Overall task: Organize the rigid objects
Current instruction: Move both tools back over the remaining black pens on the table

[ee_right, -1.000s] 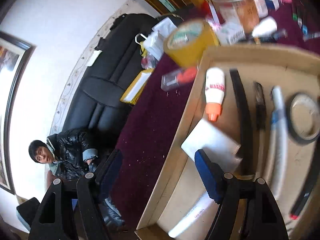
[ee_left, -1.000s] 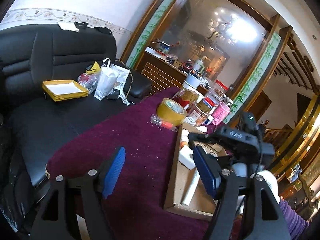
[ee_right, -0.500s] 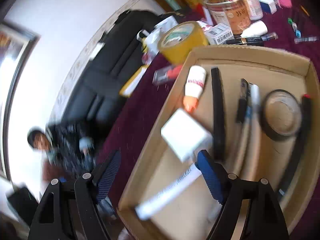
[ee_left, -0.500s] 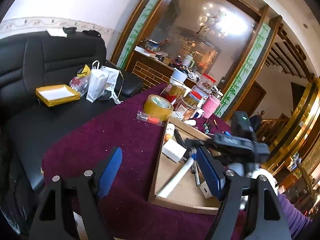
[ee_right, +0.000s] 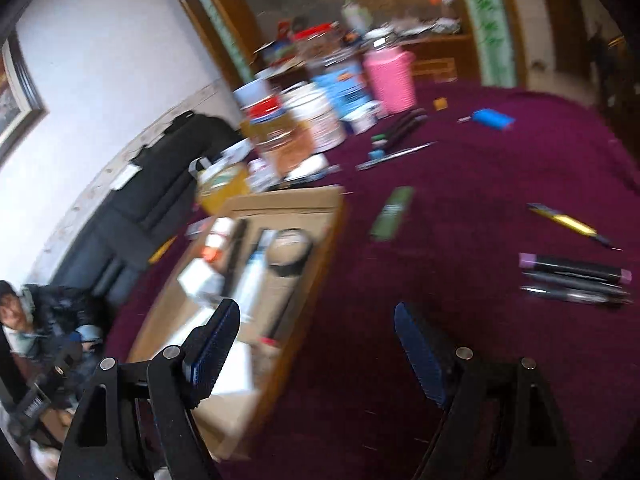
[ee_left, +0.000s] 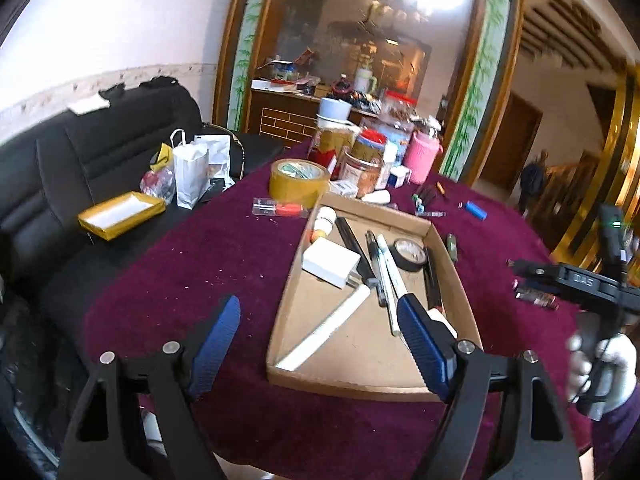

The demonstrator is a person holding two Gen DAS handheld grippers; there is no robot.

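A cardboard tray [ee_left: 360, 360] lies on the maroon tablecloth and holds a white block [ee_left: 330, 262], a white marker [ee_left: 328, 332], pens, a black tape roll [ee_left: 408, 254] and a glue bottle [ee_left: 323, 222]. My left gripper [ee_left: 320, 344] hovers over the tray's near left edge, its jaws opening with nothing between them. My right gripper [ee_right: 316, 344] is open and empty, straddling the tray's [ee_right: 280, 204] right wall. On the cloth to its right lie loose pens [ee_right: 576, 280], a yellow knife [ee_right: 568, 222], a green stick [ee_right: 392, 212] and a blue lighter [ee_right: 492, 118].
Jars, a pink cup [ee_left: 424, 158] and a brown tape roll [ee_left: 298, 178] crowd the table's far side. A black sofa [ee_left: 80, 168] to the left carries a yellow box [ee_left: 120, 214] and white bags. A person [ee_right: 44, 312] sits low at the left.
My right gripper swung from over the tray's contents to its right wall and the cloth. The left view rolled level and now takes in the whole tray. The left jaws widened slightly.
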